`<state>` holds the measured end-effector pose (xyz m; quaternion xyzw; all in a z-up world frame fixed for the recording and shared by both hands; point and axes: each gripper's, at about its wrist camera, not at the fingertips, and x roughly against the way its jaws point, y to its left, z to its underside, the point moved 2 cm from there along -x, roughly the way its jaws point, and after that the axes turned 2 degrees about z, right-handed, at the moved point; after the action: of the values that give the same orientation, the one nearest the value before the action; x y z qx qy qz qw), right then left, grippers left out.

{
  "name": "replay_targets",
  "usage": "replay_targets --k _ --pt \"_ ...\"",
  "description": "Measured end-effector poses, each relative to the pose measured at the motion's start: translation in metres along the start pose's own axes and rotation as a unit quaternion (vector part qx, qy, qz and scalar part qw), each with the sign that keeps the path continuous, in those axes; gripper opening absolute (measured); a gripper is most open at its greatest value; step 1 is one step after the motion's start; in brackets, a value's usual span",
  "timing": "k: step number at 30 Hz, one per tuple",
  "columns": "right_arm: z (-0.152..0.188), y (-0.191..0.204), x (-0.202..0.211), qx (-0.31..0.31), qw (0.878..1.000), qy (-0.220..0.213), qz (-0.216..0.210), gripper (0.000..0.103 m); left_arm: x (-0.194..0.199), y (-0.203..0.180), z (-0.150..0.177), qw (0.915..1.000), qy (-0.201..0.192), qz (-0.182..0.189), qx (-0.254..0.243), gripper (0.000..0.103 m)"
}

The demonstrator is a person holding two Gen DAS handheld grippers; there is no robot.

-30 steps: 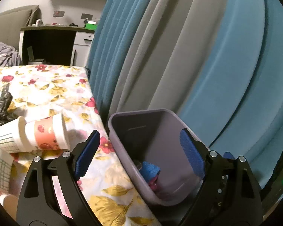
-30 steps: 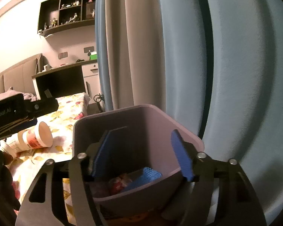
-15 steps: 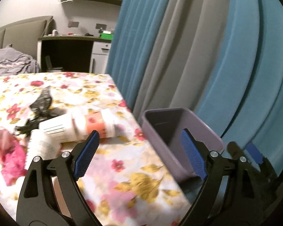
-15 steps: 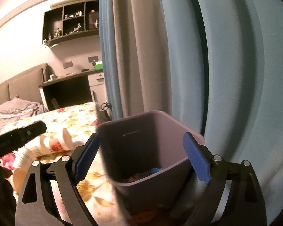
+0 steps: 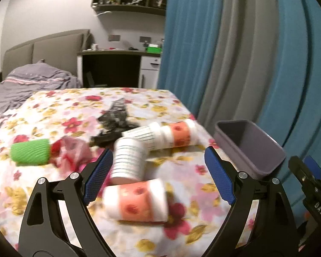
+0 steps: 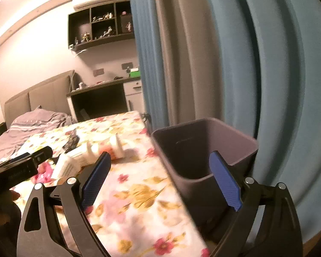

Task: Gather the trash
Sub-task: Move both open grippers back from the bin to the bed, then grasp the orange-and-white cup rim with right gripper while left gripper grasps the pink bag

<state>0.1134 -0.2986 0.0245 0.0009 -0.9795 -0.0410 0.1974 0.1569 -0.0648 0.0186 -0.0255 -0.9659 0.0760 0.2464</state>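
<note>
the left gripper (image 5: 158, 178) hangs over the flowered bed cover (image 5: 64, 111) with its jaws spread wide and nothing pressed between them. a fallen paper cup with an orange band (image 5: 137, 200) lies in the lower middle of the left wrist view, inside the gap but not touched by the blue pads (image 5: 218, 178) as far as the blur lets me judge. behind it, towards the centre of the frame, lie a white lined cup (image 5: 128, 160) and two more nested cups (image 5: 167, 135); a green ribbed roll (image 5: 30, 152) and a pink crumpled wrapper (image 5: 72, 152) sit at the left, with a black crumpled bag (image 5: 115, 120) above them.

the right gripper (image 6: 160, 181) is released too — its jaws have just been opening, with nothing clamped between them. the purple bin (image 6: 205, 150) stands at the bed's edge, centre right in that view, against the blue curtain (image 6: 278, 85).

the risks, as i judge them: the cups are round and lie on their sides on soft bedding, so a closing pad may nudge one away or off the edge. thin paper could crush under a hard squeeze. the cups lie close together — a wide grab may catch two and drop one. the bin sits right at the edge and looks light, so a knock from either gripper might tip it.
</note>
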Motion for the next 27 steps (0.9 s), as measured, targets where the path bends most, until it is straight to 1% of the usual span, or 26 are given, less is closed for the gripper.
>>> replay_targets --k 8,14,18,27 --pt "0.015 0.041 0.006 0.024 0.999 0.019 -0.025 0.090 0.021 0.040 0.010 0.9995 -0.011 -0.029 0.007 0.086" --pt "0.024 0.068 0.008 0.044 0.998 0.031 -0.045 0.089 0.030 0.065 0.015 0.9989 -0.012 -0.040 0.020 0.086" --pt "0.031 0.082 0.007 0.055 0.996 0.041 -0.058 0.089 0.039 0.085 0.020 0.9977 -0.018 -0.061 0.023 0.086" --pt "0.051 0.122 -0.013 0.074 0.987 0.085 -0.113 0.089 0.050 0.126 0.031 0.9947 -0.017 -0.091 0.045 0.086"
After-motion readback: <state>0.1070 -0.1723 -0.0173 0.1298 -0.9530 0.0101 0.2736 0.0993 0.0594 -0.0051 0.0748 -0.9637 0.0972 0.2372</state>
